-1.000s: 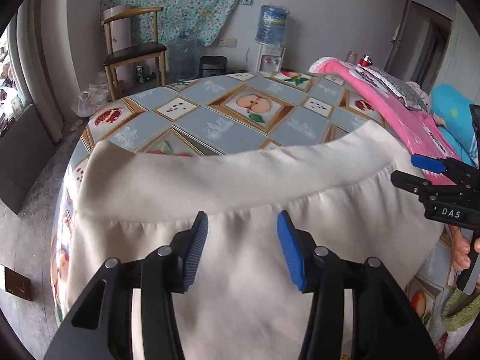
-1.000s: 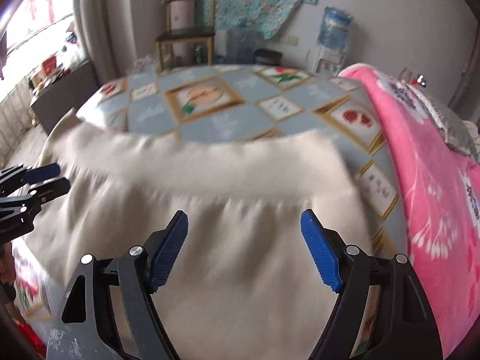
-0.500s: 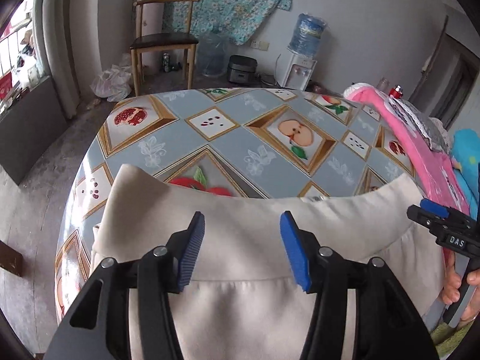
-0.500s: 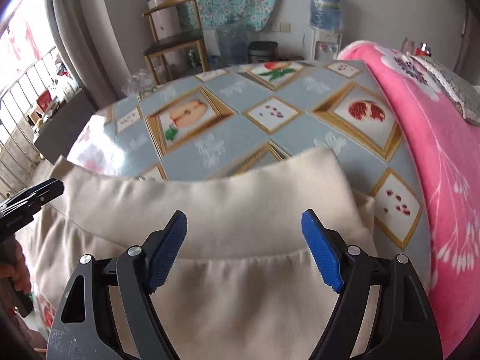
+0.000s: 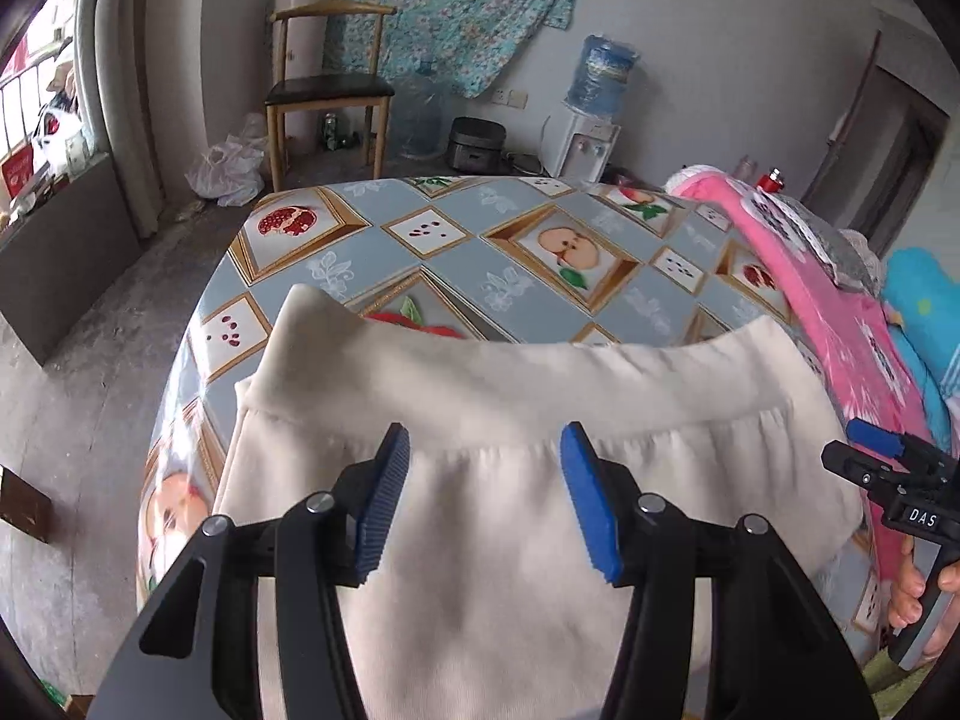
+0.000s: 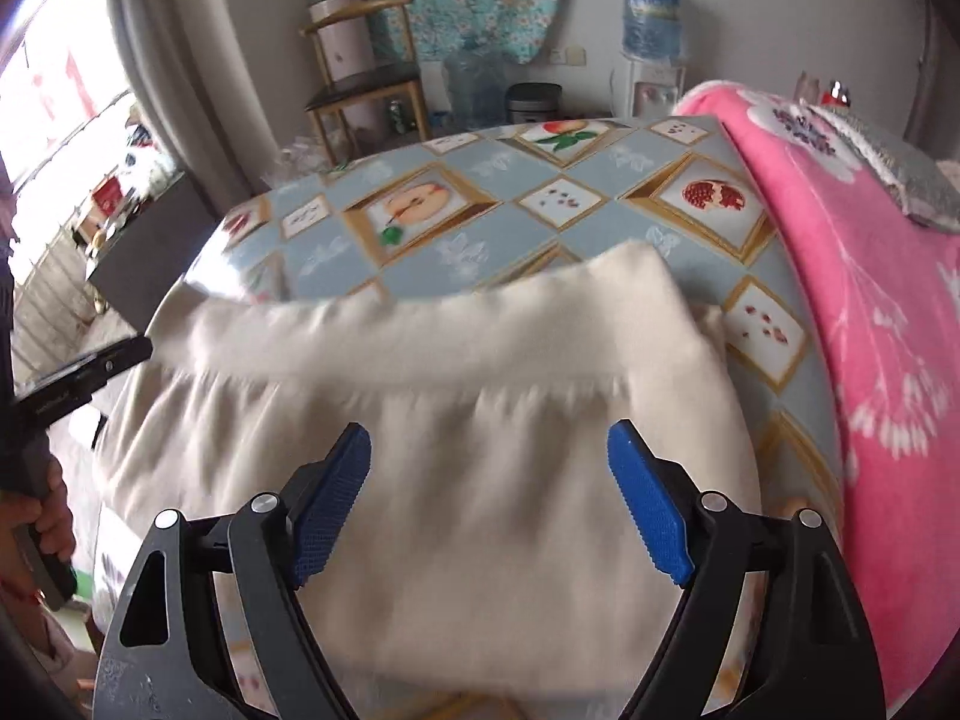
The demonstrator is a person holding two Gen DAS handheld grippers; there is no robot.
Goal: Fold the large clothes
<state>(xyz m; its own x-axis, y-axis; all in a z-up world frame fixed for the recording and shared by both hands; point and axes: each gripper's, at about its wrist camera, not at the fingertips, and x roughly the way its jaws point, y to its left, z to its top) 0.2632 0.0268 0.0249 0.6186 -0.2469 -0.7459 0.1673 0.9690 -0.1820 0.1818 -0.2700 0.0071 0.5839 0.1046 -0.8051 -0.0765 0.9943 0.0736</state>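
A cream garment point(image 5: 510, 396) with a wide waistband lies flat on the near part of the table, waistband toward the far side; it also shows in the right wrist view point(image 6: 450, 372). My left gripper point(image 5: 485, 504) is open and empty, hovering above the cloth just below the waistband. My right gripper point(image 6: 489, 504) is open and empty above the same cloth. The right gripper shows at the right edge of the left wrist view point(image 5: 888, 474). The left gripper shows at the left edge of the right wrist view point(image 6: 84, 372).
The table carries a fruit-patterned grey-blue cloth point(image 5: 480, 252). A pink blanket point(image 6: 870, 312) is piled along its right side, with a blue item point(image 5: 924, 312) beyond. A wooden chair point(image 5: 327, 84), water bottles and a dispenser point(image 5: 591, 114) stand by the far wall.
Both grippers stay open and empty. The views have pulled back and shifted, so more of the garment below the waistband lies under the fingers than half a second ago.
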